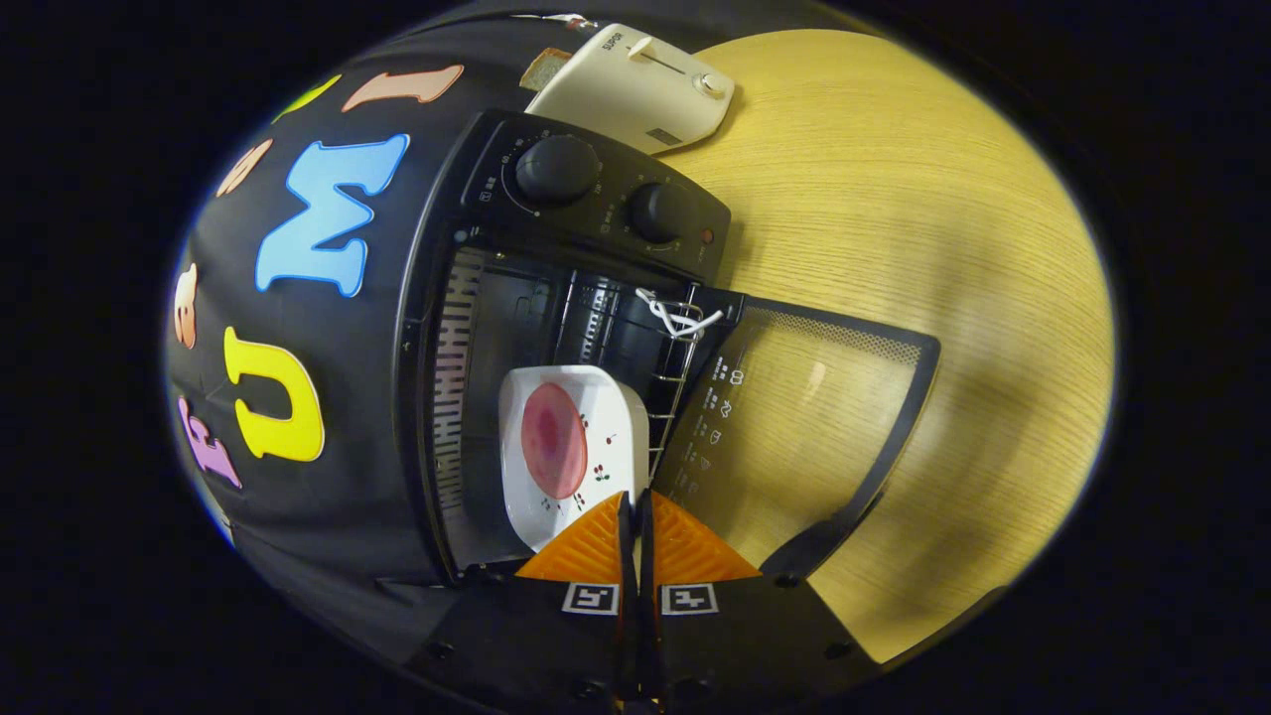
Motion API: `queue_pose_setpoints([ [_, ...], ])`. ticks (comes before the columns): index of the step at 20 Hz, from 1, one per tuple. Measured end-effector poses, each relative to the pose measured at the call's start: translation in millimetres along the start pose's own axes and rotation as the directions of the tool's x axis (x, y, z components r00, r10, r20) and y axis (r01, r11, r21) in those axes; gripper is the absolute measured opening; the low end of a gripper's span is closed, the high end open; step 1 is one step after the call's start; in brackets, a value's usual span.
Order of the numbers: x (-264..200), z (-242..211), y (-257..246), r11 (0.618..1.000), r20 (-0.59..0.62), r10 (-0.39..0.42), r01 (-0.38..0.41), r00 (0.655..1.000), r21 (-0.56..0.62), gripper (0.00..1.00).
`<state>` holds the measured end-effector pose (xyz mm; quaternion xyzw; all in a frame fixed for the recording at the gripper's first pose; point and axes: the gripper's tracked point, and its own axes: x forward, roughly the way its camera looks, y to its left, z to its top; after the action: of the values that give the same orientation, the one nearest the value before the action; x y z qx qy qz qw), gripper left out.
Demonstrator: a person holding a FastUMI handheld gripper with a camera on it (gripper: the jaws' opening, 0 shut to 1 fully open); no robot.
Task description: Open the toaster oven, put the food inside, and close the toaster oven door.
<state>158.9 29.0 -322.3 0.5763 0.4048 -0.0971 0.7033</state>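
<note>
Fingers of the gripper (635, 516) pinch together on the rim of a white square plate (616, 422) bearing a round pink slice of food (553, 439). Plate sits on the wire rack (675, 382) inside the black toaster oven (596, 214), whose glass door (794, 417) hangs open over the wooden table (914, 199). White toaster (635, 89) beyond

Sharp, evenly lit fisheye view, edges bowed, soft shadows on the table (894, 199).
</note>
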Motion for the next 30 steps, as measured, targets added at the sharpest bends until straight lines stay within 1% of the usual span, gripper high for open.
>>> queue_pose_setpoints([
  [2,13.1,4.2,4.3,1.0,0.018,-0.002,0.001,1.0,0.027,0.02],
  [3,19.1,7.8,10.9,0.999,0.035,0.013,-0.014,0.999,0.039,0.02],
  [8,46.5,13.1,32.3,0.998,0.094,0.039,-0.044,0.995,0.049,0.02],
  [13,61.8,15.2,43.4,0.997,0.128,0.045,-0.053,0.991,0.064,0.02],
  [15,63.4,15.7,49.5,0.996,0.143,0.063,-0.072,0.988,0.056,0.03],
  [18,58.5,12.5,55.7,0.994,0.139,0.096,-0.101,0.986,0.03,0.15],
  [19,57.2,9.9,52.7,0.995,0.14,0.094,-0.095,0.986,0.007,0.28],
  [20,53.2,7.8,57.5,0.993,0.137,0.119,-0.118,0.983,-0.017,0.41],
  [22,44.6,1.1,55.3,0.99,0.121,0.121,-0.111,0.985,-0.081,0.65],
  [24,33.1,-5.8,53.6,0.983,0.103,0.128,-0.113,0.986,-0.143,0.75],
  [25,27.6,-8.9,53.6,0.978,0.096,0.135,-0.117,0.986,-0.173,0.85],
  [27,16.8,-14.2,45.3,0.964,0.086,0.121,-0.096,0.989,-0.249,0.98],
  [30,-1.5,-21.9,31.4,0.927,0.061,0.115,-0.085,0.991,-0.365,0.98],
])
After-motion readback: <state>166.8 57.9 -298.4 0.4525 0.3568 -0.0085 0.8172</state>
